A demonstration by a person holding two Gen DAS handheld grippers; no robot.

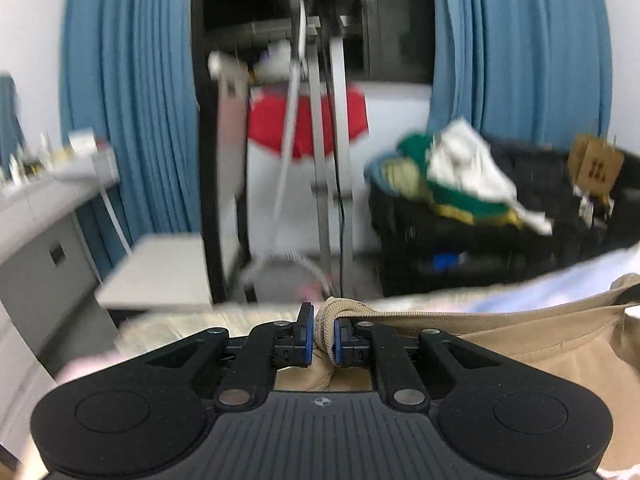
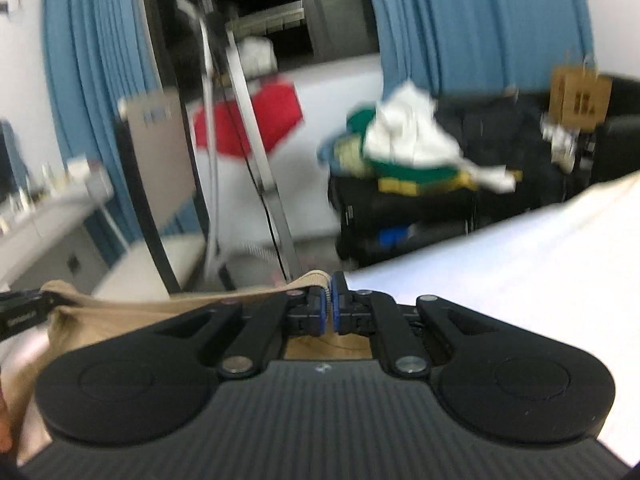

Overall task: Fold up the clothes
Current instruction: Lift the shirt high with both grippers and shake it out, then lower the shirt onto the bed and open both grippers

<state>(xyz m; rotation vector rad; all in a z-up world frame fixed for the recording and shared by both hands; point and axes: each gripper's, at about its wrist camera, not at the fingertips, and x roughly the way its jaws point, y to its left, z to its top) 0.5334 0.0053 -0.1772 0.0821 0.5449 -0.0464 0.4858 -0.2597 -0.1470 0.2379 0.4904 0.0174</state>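
Observation:
A beige garment hangs stretched between both grippers. My left gripper is shut on its bunched, ribbed edge, which sticks up between the blue pads. From there the cloth runs right and down. In the right wrist view the same beige garment stretches to the left, with my right gripper shut on its ribbed edge. The tip of the left gripper shows at that view's left border. Both views are blurred by motion.
A white table surface lies to the right below the grippers. Behind stand a black crate heaped with white and green clothes, blue curtains, a metal stand with cables, a grey cabinet at left and a brown paper bag.

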